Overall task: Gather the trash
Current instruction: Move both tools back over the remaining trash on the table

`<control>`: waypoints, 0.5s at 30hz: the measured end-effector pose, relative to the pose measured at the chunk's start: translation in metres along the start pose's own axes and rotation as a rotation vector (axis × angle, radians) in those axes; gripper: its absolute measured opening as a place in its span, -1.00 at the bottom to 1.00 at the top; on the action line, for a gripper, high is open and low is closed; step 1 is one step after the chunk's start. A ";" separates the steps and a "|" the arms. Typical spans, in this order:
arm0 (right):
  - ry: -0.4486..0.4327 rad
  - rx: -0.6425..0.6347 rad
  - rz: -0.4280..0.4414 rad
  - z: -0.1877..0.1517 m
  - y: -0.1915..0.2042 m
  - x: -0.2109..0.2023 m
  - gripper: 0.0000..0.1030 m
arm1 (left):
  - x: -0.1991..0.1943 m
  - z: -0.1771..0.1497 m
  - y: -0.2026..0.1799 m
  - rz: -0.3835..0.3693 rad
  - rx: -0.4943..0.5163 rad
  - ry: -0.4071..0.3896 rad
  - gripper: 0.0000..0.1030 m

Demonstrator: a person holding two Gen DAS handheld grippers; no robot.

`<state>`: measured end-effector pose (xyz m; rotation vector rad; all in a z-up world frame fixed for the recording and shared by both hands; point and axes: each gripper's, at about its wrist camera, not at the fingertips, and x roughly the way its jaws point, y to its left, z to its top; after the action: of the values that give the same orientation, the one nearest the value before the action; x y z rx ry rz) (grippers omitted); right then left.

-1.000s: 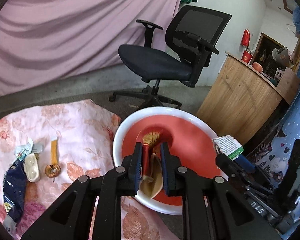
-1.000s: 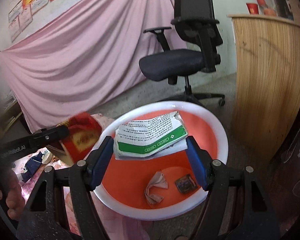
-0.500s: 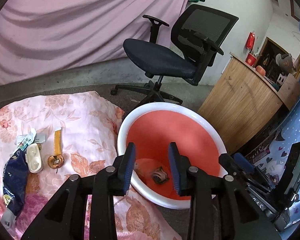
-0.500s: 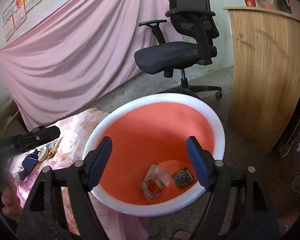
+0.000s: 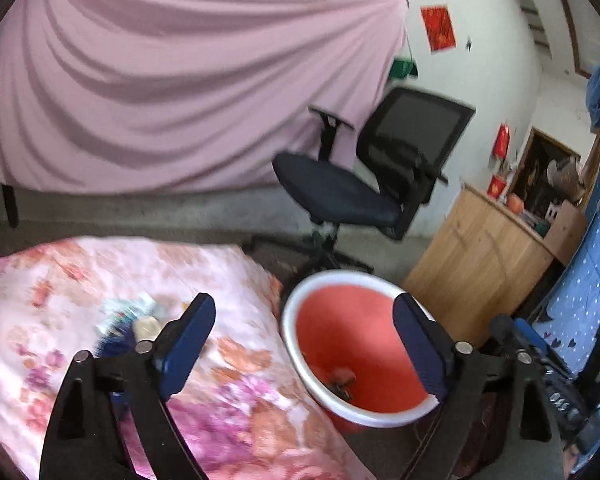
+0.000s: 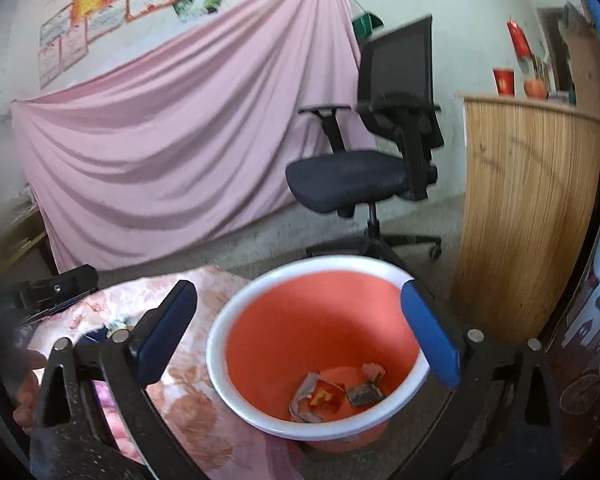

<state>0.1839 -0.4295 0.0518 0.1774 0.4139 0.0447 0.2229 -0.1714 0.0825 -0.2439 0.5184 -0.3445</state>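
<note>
You're in a lived-in room at home: office chair mid-frame, pink sheet draped behind, wooden counter at right.

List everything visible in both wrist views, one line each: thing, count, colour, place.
Bin: one, orange inside with a white rim, on the floor beside the floral cloth.
Trash in bin: a few crumpled pieces, red, grey and whitish, at the bottom.
Floral cloth: one, pink and white, left of the bin.
Trash on cloth: a small blurred cluster, count unclear, blue and whitish.
Office chair: one, black, behind the bin.
Pink drape: one, across the back wall.
Wooden counter: one, light brown, right.
Red cup: one, on the counter.
Left gripper: black with blue pads, opening, nothing between.
Right gripper: same, opening, nothing between.
</note>
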 end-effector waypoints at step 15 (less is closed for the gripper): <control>-0.318 -0.094 0.164 0.003 0.104 -0.075 1.00 | -0.141 -0.024 0.068 0.225 0.088 -0.337 0.97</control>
<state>0.1152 -0.3340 0.1030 0.1228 0.0787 0.1937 0.1134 -0.0595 0.1030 -0.1523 0.1944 -0.1023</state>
